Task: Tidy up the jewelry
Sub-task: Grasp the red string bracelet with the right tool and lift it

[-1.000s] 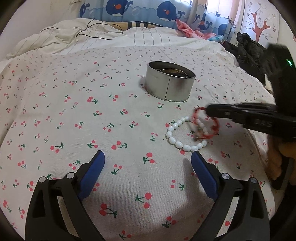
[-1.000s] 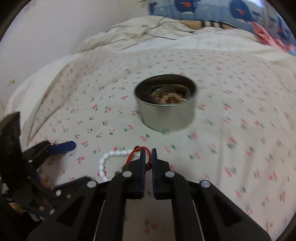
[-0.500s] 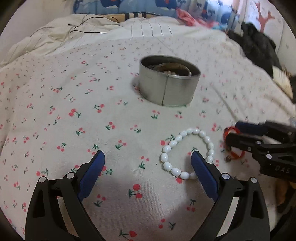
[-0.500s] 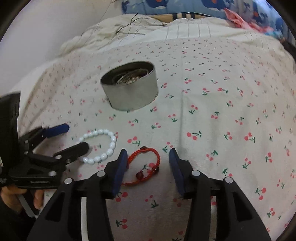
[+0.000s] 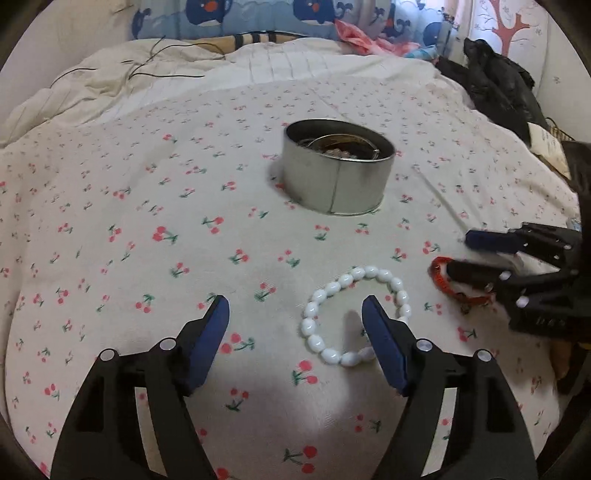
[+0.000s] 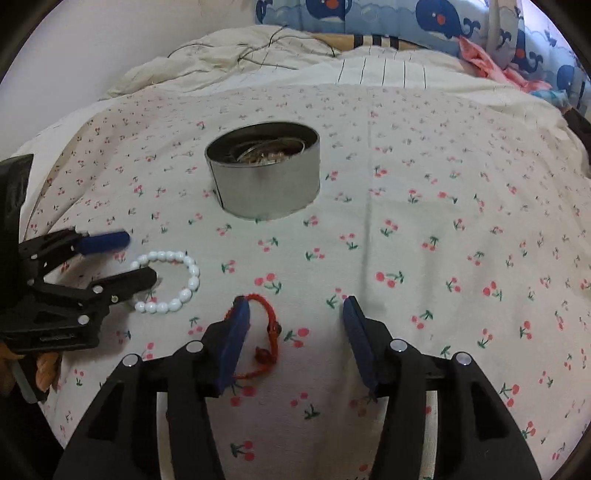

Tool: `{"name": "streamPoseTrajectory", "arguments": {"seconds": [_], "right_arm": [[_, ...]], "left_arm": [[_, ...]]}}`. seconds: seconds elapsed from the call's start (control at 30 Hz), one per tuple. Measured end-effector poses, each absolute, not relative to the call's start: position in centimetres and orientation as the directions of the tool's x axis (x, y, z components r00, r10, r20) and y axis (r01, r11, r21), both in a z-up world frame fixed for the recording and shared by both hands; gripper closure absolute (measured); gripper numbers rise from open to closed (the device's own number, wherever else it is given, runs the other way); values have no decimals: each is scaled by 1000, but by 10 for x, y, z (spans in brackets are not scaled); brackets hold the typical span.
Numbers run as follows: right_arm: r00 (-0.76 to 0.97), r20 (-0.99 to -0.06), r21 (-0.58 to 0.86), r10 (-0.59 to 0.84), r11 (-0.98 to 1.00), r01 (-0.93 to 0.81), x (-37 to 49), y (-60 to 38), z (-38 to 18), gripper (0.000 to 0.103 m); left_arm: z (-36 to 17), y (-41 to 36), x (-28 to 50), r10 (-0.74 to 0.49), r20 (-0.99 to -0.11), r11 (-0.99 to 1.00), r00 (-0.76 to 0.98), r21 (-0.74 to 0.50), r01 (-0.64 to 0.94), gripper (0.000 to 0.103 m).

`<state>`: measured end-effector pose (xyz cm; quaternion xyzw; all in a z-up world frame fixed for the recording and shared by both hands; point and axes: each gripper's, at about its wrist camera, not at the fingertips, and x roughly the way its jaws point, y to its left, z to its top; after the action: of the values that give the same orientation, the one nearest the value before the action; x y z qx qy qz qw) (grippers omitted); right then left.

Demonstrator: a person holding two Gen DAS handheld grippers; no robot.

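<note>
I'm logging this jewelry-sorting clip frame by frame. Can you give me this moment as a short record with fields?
surface: cherry-print bedsheet
container: round metal tin, open, jewelry already inside
white bead bracelet: flat on the sheet, one pad of the left gripper inside its loop
red cord bracelet: on the sheet, beside the left pad of the right gripper
left gripper state: open, holding nothing
right gripper state: open, holding nothing
background: whale-print curtain
</note>
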<state>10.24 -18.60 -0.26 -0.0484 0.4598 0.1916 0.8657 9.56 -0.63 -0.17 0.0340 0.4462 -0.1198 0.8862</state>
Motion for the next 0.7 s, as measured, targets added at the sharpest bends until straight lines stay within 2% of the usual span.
{"name": "streamPoseTrajectory", "arguments": {"seconds": [0.07, 0.1, 0.17, 0.2, 0.23, 0.63, 0.67, 0.7], "right_arm": [[504, -821, 63, 269, 919, -388, 102, -181, -5, 51], [505, -821, 53, 266, 917, -396, 101, -179, -6, 55], [504, -820, 52, 271, 912, -406, 100, -178, -6, 69], [504, -819, 53, 274, 911, -409, 99, -178, -6, 82], [502, -819, 57, 279, 909, -413, 99, -178, -5, 89], [508, -812, 72, 285, 914, -399, 100, -182, -3, 89], [510, -811, 74, 285, 916, -394, 100, -183, -2, 87], [510, -812, 79, 283, 919, -385, 101, -185, -3, 75]], "left_arm": [[-6, -16, 98, -176, -809, 965, 560, -29, 262, 32], [-9, -22, 98, -154, -813, 962, 562, 6, 273, 32], [-10, -29, 97, -145, -813, 957, 564, 29, 288, 32], [-11, -30, 97, -141, -813, 957, 565, 34, 288, 33], [-11, -30, 97, -140, -813, 958, 565, 34, 286, 33], [-10, -34, 96, -107, -814, 961, 570, 63, 270, 31], [-10, -34, 96, -102, -815, 962, 571, 65, 266, 29], [-11, -34, 97, -100, -816, 963, 569, 64, 261, 28]]}}
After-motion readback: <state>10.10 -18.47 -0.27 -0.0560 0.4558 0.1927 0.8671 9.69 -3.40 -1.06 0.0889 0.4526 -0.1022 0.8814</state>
